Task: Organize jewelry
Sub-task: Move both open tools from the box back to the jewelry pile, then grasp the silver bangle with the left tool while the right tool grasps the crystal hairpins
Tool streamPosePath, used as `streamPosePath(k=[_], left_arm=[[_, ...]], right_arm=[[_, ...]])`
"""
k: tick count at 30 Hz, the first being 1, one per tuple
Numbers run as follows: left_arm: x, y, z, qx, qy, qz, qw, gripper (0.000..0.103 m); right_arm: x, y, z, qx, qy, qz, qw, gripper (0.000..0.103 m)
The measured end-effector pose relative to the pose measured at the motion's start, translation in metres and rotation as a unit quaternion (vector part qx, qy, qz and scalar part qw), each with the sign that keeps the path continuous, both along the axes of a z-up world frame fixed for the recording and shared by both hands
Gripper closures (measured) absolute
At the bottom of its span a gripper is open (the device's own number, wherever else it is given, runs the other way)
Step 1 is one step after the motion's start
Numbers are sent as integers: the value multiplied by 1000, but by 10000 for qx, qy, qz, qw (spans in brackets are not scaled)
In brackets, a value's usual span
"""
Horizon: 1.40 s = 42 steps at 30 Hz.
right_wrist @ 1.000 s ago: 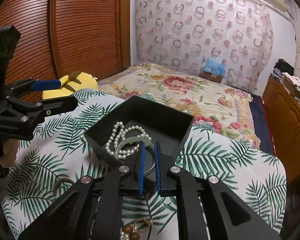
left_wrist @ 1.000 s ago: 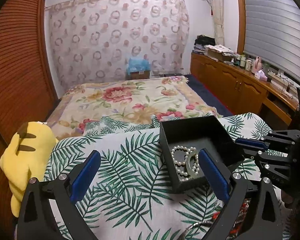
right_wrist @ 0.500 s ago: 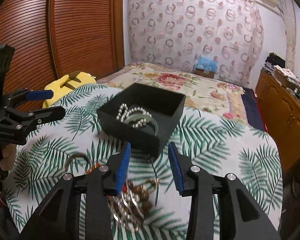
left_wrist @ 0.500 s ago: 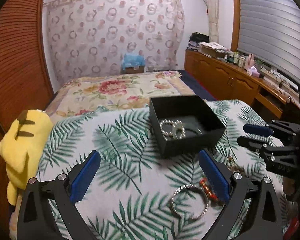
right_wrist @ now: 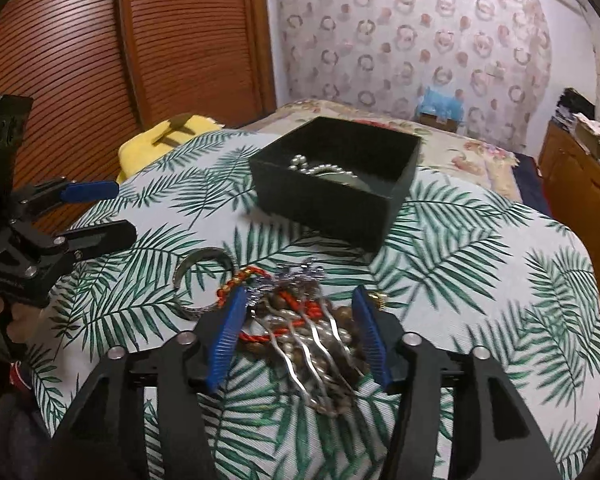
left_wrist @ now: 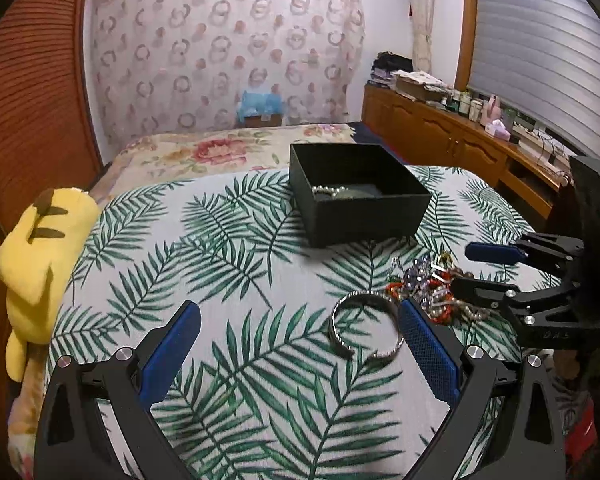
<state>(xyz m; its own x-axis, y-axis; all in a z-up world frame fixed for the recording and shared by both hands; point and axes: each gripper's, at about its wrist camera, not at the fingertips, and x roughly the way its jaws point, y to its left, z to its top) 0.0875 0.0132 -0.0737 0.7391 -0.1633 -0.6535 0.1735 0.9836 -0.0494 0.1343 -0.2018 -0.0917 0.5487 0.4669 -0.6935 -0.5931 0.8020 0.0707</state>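
The right tool (right_wrist: 298, 330) has pulled back from the black box (right_wrist: 336, 184), jaws now spread wide and empty around the jewelry pile (right_wrist: 300, 320) at lower centre. The left tool (left_wrist: 296, 348) gapes empty beside the silver bangle (left_wrist: 366, 326). Another pick-up looks next.

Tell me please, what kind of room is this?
Most likely a home bedroom. A bed with a floral bedspread lies behind the leaf-print surface, a yellow plush toy sits at its edge, and a wooden sideboard crowded with bottles stands by the window.
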Motion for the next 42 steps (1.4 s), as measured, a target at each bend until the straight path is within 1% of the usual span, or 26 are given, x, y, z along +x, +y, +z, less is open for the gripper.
streamPosePath(k=[6,9,11,16,19,20,22,24,31,38,42], left_arm=[[-6,3,-2,-15,35,16,10000,8],[-9,4,-4,-17,56,12,10000,8],[-11,5,-6,-57,59,11,10000,8],[-10,6,-9,-63,122,2,9999,8],[-10,6,-8,-64,124,5,9999,8],[-10,6,-8,-48,123,9,9999,8],[-10,7,-9,-54,130,7,9999,8],[-9,6,-10,-54,153,13,9999,8],[-6,3,-15,-24,221,-39,9997,8],[6,0,-22,-92,337,-142,9993,8],[18,-2,-27,-141,439,-285,9985,9]], right_arm=[[8,14,-9,-145,177,147,9996,43],[10,18,-14,-228,261,175,9992,38],[9,19,-15,-256,235,210,9992,32],[12,29,-17,-509,140,272,9982,29],[16,33,-19,-573,146,321,9977,29],[17,33,-19,-542,178,327,9978,34],[16,31,-17,-514,158,330,9980,39],[15,29,-17,-510,141,329,9981,41],[6,20,-8,-359,4,244,9991,41],[-2,7,13,-126,-295,97,9994,41],[-5,3,19,-172,-413,42,9990,41]])
